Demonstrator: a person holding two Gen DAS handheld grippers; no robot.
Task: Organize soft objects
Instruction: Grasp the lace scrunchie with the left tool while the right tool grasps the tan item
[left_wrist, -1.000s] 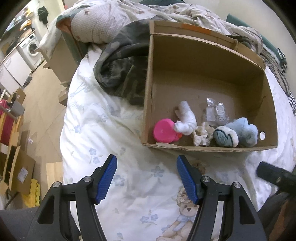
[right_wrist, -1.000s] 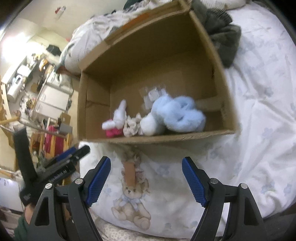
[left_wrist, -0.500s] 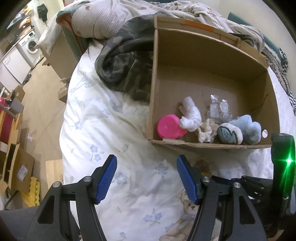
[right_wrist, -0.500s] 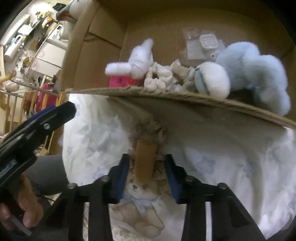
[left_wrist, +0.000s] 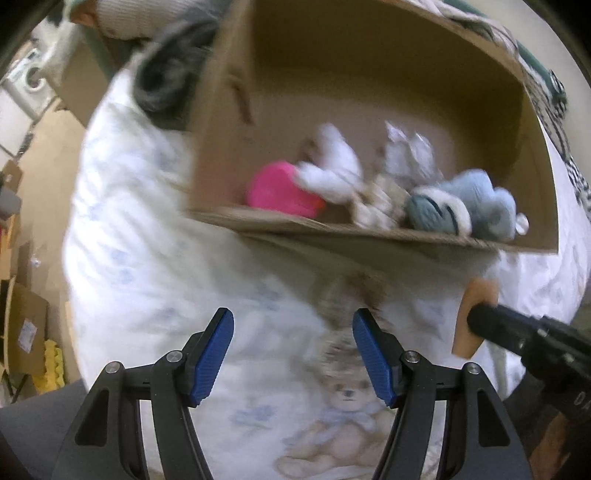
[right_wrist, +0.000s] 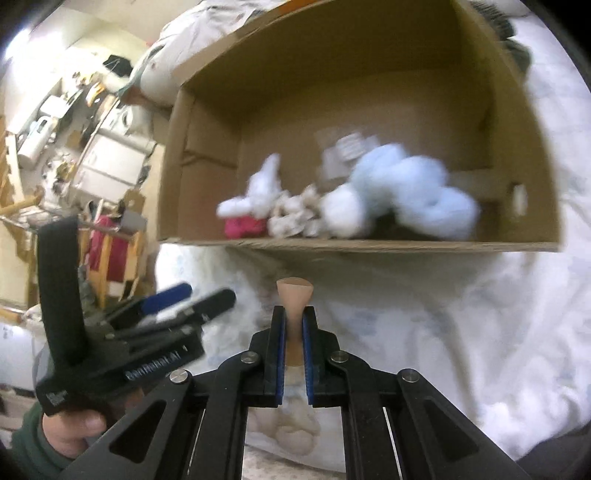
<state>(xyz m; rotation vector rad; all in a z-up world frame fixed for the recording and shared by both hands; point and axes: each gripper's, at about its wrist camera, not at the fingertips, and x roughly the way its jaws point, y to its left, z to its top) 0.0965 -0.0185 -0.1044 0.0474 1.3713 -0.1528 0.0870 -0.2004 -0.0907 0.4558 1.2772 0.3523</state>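
Peach foam, a small sponge (right_wrist: 293, 306), pinched between the blue pads of the right hand-held gripper (right_wrist: 293, 332), jaws fully closed on it, flared top poking out above the fingertips. Seen from the left wrist as a peach piece (left_wrist: 474, 317) at the black tip, off the bed. Left hand-held gripper (left_wrist: 291, 354) half open, nothing between its jaws, poised over the bear-print sheet (left_wrist: 147, 280). Beyond both, just past the fingertips, a cardboard box (right_wrist: 369, 245) lying on the bed, open side toward the cameras. Already inside along its near edge: pink toy (left_wrist: 277, 192), white plush (left_wrist: 332, 173), cream scrunchie (right_wrist: 295, 214), blue plush (right_wrist: 406, 192). Judged well along: most soft things boxed, sponge lifted but not yet dropped in. A fuzzy brown patch (left_wrist: 347, 295) on the sheet too blurred to name.
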